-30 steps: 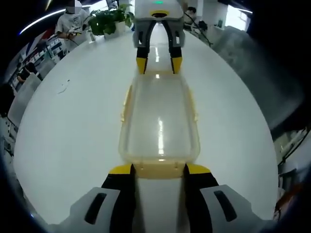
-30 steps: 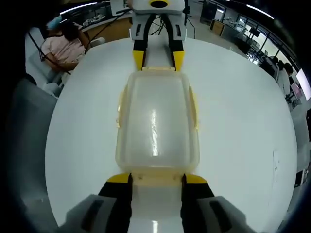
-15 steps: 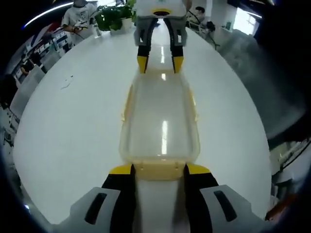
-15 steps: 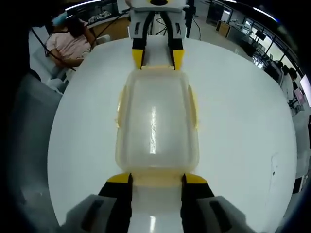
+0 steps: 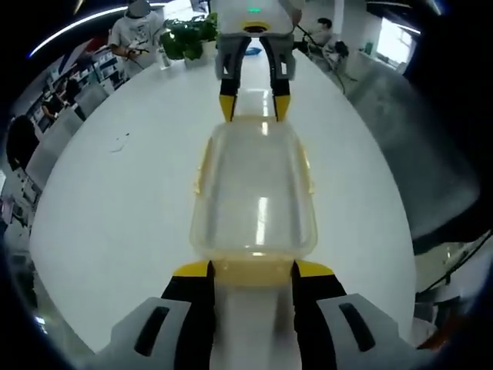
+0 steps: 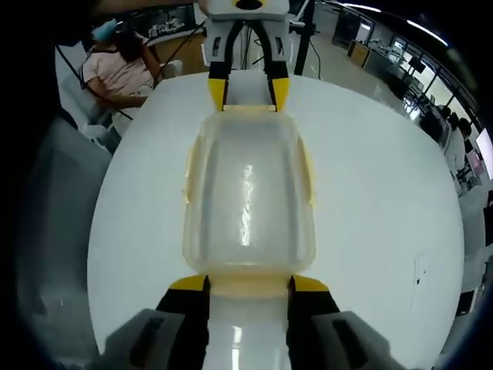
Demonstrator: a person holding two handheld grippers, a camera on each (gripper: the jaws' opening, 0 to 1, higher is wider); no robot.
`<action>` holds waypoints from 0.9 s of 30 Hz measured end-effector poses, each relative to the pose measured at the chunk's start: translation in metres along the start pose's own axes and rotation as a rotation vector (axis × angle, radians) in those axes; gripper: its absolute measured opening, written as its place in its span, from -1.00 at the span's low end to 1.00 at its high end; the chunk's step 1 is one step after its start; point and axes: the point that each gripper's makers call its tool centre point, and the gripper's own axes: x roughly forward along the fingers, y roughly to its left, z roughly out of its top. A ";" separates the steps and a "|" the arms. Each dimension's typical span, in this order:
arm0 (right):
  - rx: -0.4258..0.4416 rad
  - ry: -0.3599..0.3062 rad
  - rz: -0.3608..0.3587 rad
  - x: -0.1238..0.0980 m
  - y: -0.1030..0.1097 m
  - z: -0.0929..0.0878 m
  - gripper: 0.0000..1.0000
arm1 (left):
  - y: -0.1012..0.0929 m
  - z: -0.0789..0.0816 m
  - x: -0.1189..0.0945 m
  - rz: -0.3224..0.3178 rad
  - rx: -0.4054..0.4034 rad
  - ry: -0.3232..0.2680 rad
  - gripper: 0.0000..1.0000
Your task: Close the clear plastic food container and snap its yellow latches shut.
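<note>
The clear plastic food container [image 5: 254,196] is lying lengthwise on the white table [image 5: 115,208], with its lid already sitting over the body and one gripper working at each short end. The left gripper [image 5: 252,271] is standing with its jaws spread to either side of the near yellow end latch [image 5: 252,270], the yellow tips just beside the latch's corners; they are parted wide and not clamping anything. In the right gripper view the right gripper [image 6: 246,285] is doing the same at the opposite end, jaws apart and flanking the latch [image 6: 248,287] on that side. Each gripper is also showing across the container in the other's view, tips at the far rim. The side latches [image 5: 202,166] are looking partly flared out from the long walls, though through the fisheye it is hard to say whether any are seated. The container is probably handling as a light, empty, thin-walled box, smooth and liable to skate on the glossy tabletop, with walls that flex under a squeeze. The firmest places to press are likely the stiffer yellow latch tabs and the rim beneath them, with the opposing gripper bracing the far end to stop it sliding.
</note>
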 end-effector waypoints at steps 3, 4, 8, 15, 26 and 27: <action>-0.005 0.002 -0.007 -0.008 0.002 0.002 -0.27 | 0.000 0.005 -0.006 0.008 0.009 -0.006 -0.28; -0.005 0.001 -0.009 -0.010 0.002 0.003 -0.27 | 0.000 0.007 -0.008 0.010 0.007 -0.005 -0.28; -0.013 -0.003 -0.020 -0.016 0.002 0.004 -0.27 | -0.001 0.010 -0.010 0.020 0.010 0.002 -0.28; -0.013 0.006 -0.037 -0.018 0.002 0.002 -0.27 | -0.001 0.014 -0.012 0.037 0.020 -0.005 -0.28; -0.030 0.001 -0.034 -0.019 0.002 -0.007 -0.27 | -0.006 0.021 -0.007 0.058 0.001 0.021 -0.28; -0.030 0.001 -0.036 -0.019 0.001 -0.009 -0.27 | -0.005 0.023 -0.006 0.064 0.003 0.020 -0.28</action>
